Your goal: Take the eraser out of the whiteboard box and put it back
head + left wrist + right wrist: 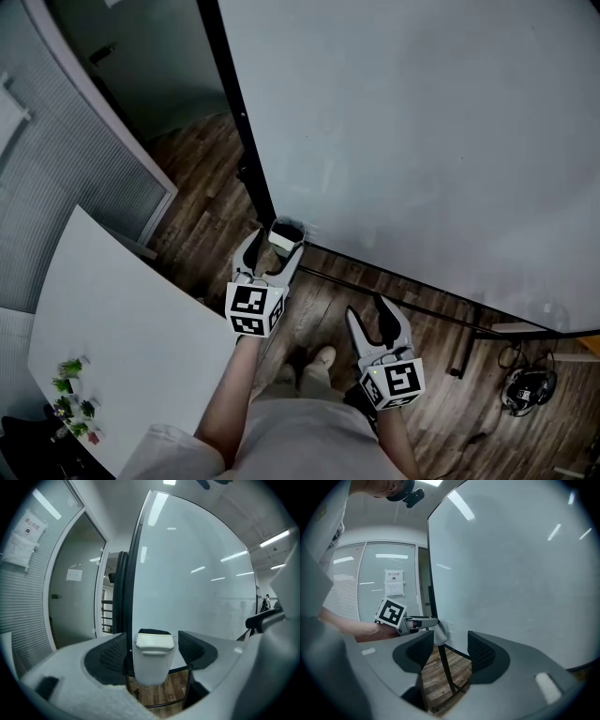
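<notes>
- Two grippers face the lower edge of the whiteboard (422,141). The left gripper (277,246) is at the whiteboard box (152,660), and the right gripper (367,309) hangs well apart from it.
- Step in hand, as judged: the approach for taking out. The eraser (153,632) sits inside the box, with only its dark top showing above the rear rim. Nothing has been lifted yet.
- Left fingers (112,651): spread wide, with the box standing between them. A gap shows beside the right-hand pad, and no pad presses on the box.
- Right fingers (480,651): spread apart and empty. Only the board's dark stand leg (447,667) and the floor (436,679) show between them.
- Next move, as judged: the left fingers must rise over the box rim and close on the narrow dark strip of the eraser, not on the box walls. The opening looks tight, so the move calls for a grip from above followed by a straight lift.
- Materials and shapes:
  - The box is smooth white plastic, rounded, tapering downward, with a lipped rim.
  - The eraser top looks dark and finely textured, possibly felt.
  - The finger pads are black and studded.
  - The board is pale and glossy in a black frame.
  - The floor is wood-grain plank.
</notes>
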